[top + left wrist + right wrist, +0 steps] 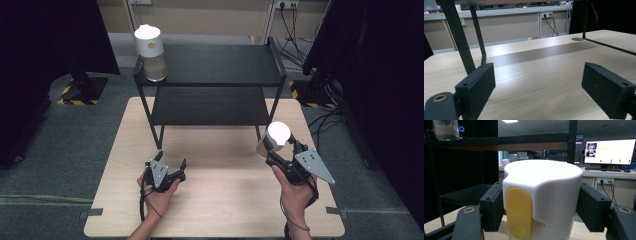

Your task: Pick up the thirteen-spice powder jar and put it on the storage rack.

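High view: right tongs [282,145] are gripping a white-lidded jar [275,137] by its lid, holding it over the surface [225,200] just right of the black shelf rack [215,80]. Left tongs [170,167] are hanging open and empty near the surface's middle. A second jar [150,52] is standing on the rack's top shelf, left corner.

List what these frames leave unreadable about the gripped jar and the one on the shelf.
- Gripped jar: body and contents cut off by the right gripper view's bottom edge; in the high view its lid hides them.
- Shelf jar: label too small in the high view.
- Right gripper: pad contact hidden beneath the lid.
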A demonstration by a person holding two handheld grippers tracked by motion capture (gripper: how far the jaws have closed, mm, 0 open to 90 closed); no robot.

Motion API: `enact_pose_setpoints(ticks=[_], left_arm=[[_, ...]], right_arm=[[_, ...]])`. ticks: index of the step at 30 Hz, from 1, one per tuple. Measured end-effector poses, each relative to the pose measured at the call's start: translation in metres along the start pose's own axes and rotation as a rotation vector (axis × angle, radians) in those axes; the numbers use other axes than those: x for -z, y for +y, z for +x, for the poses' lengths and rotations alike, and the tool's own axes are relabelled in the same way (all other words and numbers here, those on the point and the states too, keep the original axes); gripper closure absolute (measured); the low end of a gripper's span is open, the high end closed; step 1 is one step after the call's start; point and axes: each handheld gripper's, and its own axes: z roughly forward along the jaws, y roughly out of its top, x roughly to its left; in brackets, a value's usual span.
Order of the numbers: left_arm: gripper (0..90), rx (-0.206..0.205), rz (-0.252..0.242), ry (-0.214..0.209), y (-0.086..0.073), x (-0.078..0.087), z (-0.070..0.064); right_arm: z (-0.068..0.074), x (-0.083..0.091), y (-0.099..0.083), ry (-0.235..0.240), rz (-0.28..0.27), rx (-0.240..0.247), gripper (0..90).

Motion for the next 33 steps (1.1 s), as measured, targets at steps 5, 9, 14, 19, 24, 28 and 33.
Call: enact_pose_setpoints(ticks=[5,9,14,19,24,28,33], left_arm=[[11.5,-0.001,0.0,0.0,0.0,0.0,0.0],[11.6,0.0,0.001,0.0,0.0,0.0,0.0],[11.6,-0.002,0.0,0.0,0.0,0.0,0.0],[11.7,-0.002,0.001,0.0,0.0,0.0,0.0],[11.7,0.0,0.002,-0.001,0.0,0.0,0.0],[11.8,-0.004,0.002,-0.001,0.0,0.0,0.0],[11.9,-0.003,0.003,-0.002,0.001,0.0,0.0]], right_arm=[[0.001,-0.003,0.005,-0.001,-0.019,0.0,30.9],[0.001,-0.005,0.009,0.0,-0.032,0.0,30.9],[0.001,-0.008,0.014,0.002,-0.048,0.001,30.9],[0.001,-0.011,0.021,0.002,-0.063,0.004,30.9],[0.002,-0.016,0.026,0.001,-0.078,0.002,30.9],[0.003,-0.019,0.03,0.002,-0.085,0.002,30.9],[0.003,-0.024,0.036,0.002,-0.095,0.004,30.9]])
